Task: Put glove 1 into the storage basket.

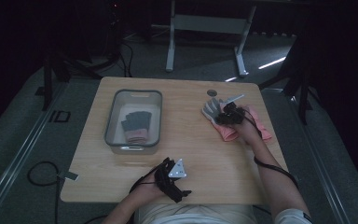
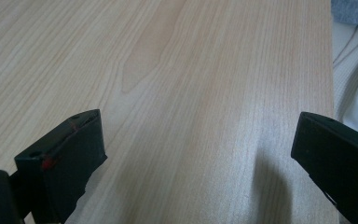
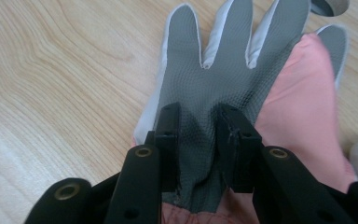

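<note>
A glove with a grey textured palm lies palm up on the wooden table at the right, its fingers pointing away from me. My right gripper has its jaws pinched on the palm near the cuff, and grey fabric bunches up between them. In the high view the right gripper sits on top of that glove. A pink glove lies partly under the grey one, to its right. My left gripper rests low by the table's front edge. Its jaws stand wide apart over bare wood.
A grey-rimmed clear bin stands at the table's left and holds folded gloves. A round dark cable hole sits just beyond the grey glove. The person's light clothing shows past the table's front edge. Cables trail from both grippers.
</note>
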A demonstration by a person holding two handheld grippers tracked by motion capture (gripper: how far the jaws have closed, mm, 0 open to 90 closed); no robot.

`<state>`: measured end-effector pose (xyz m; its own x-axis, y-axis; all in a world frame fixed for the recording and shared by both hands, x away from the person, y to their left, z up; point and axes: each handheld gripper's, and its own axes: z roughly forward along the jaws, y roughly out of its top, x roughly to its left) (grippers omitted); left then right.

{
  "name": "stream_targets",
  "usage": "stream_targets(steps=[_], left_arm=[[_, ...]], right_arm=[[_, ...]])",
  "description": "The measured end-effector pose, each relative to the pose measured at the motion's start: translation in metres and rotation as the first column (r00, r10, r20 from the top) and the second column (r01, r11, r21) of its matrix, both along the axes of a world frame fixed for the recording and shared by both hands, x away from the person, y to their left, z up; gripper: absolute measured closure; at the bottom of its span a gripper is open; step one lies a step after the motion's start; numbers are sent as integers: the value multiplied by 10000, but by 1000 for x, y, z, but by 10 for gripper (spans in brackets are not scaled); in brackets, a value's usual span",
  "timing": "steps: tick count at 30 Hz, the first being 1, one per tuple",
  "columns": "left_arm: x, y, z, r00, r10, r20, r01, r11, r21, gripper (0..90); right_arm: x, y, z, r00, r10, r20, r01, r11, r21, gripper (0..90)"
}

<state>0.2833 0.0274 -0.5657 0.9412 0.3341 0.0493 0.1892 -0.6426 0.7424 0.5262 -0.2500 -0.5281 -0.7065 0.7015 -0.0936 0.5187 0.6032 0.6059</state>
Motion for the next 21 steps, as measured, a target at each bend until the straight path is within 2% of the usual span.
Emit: stream_targets(steps=[3, 6, 9, 11, 15, 18, 21], left_arm=[[0, 0, 0, 10000, 45, 0, -45, 10000, -4, 22], [-1, 1, 0, 10000, 55, -16, -55, 10000, -69, 22], [-1, 2, -1, 10000, 20, 56, -20, 10000, -32, 22], [-1, 2, -1, 10000, 11, 97, -11, 10000, 17, 22], [-1, 3, -1, 10000, -10, 30, 10, 9999, -145, 23], [1, 3, -2, 10000, 45, -37, -46, 9997, -221, 22], [1, 4, -2, 10000, 16, -29, -17, 9997, -228, 22]], right_arm=[[-1, 3, -4, 10000, 8, 89, -6, 9996, -266, 699], [-2, 5, -7, 9999, -104, 98, 108, 9992, -393, 751], [-2, 4, -7, 9994, -347, 28, 348, 9990, -288, 819], [-1, 2, -7, 9979, -632, -147, 633, 9980, 64, 838], [-2, -2, -3, 9932, -1092, -393, 1117, 9914, 685, 871], [-7, -3, 6, 9869, -1516, -546, 1572, 9803, 1197, 877], [-19, -3, 19, 9849, -1599, -670, 1693, 9702, 1736, 877]])
